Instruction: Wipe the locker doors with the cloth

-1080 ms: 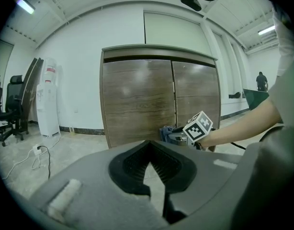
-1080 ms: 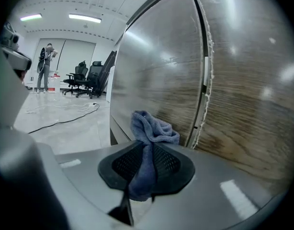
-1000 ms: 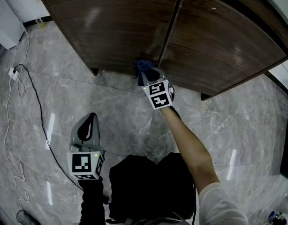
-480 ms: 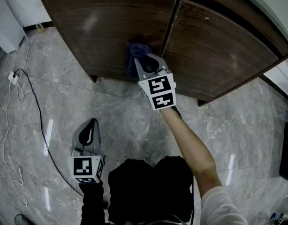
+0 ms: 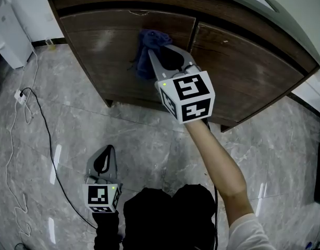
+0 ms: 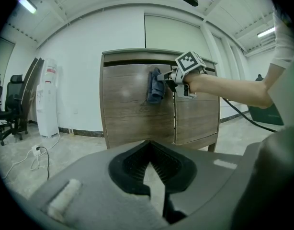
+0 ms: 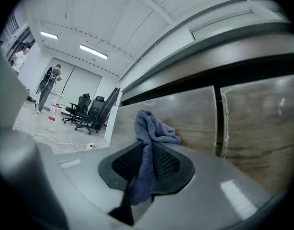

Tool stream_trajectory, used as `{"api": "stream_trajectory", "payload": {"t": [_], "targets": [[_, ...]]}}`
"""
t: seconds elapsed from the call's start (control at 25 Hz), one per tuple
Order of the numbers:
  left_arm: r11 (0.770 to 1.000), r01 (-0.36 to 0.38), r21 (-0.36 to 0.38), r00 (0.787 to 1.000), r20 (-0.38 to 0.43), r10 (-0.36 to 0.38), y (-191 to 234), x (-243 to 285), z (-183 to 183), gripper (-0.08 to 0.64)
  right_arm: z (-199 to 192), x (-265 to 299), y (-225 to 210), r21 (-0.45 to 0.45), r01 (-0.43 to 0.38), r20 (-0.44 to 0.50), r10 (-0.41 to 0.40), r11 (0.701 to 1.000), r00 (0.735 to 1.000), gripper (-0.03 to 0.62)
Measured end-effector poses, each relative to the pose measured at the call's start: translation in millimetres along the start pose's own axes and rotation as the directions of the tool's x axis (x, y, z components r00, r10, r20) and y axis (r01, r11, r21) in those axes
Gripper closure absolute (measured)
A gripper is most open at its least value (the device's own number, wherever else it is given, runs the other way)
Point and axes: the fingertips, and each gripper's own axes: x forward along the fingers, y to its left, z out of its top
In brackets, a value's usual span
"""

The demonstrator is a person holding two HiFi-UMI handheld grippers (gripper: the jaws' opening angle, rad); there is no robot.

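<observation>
Grey marble-patterned floor (image 5: 71, 119) carried a dark brown wooden locker (image 5: 123, 87) standing against a white wall, its two doors closed and separated by a narrow vertical seam. The blue cloth (image 5: 144, 62) lay bunched against the upper part of the left locker door (image 5: 97, 51), just beside that door's right edge and the seam. The right gripper (image 5: 160, 50) was held level at the end of an outstretched bare forearm, with its jaws clamped on the cloth. A strip of the fabric ran back between the black ribbed pads (image 7: 166, 164) while the crumpled remainder stood beyond the fingertips and touched the wood. The right locker door (image 5: 248, 72) had nothing on it. The left gripper (image 5: 105, 151) was held low, well apart from the locker and above the floor. Its jaws were drawn together at the tips, with nothing between them. A white cable with a power strip (image 5: 18, 94) trailed over the floor near the locker's left corner. A white water dispenser (image 6: 47, 99) stood by the wall to the left of the locker.
</observation>
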Motion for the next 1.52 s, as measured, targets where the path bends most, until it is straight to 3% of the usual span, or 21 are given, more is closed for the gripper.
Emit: {"api": "stream_trajectory", "payload": {"t": [0.36, 0.52, 0.96, 1.52], "targets": [[1.000, 0.003, -0.011, 1.000, -0.003, -0.003, 0.2, 1.2, -3.6, 0.558, 58.8, 8.8, -3.7, -0.007, -0.002, 0.074, 0.002, 1.000, 0.997, 0.528], [1.000, 0.004, -0.018, 1.000, -0.007, -0.004, 0.3, 0.6, -6.6, 0.558, 58.9, 9.2, -3.3, 0.002, 0.012, 0.090, -0.013, 1.000, 0.996, 0.528], [1.000, -0.006, -0.020, 1.000, -0.002, 0.006, 9.9, -1.3, -7.4, 0.558, -1.7, 20.1, 15.7, 0.022, 0.005, 0.014, -0.006, 1.000, 1.000, 0.528], [0.999, -0.015, -0.032, 1.000, -0.019, 0.015, 20.1, -2.5, -16.7, 0.558, -135.8, 33.9, 52.0, 0.100, -0.030, -0.161, 0.046, 0.995, 0.986, 0.528]]}}
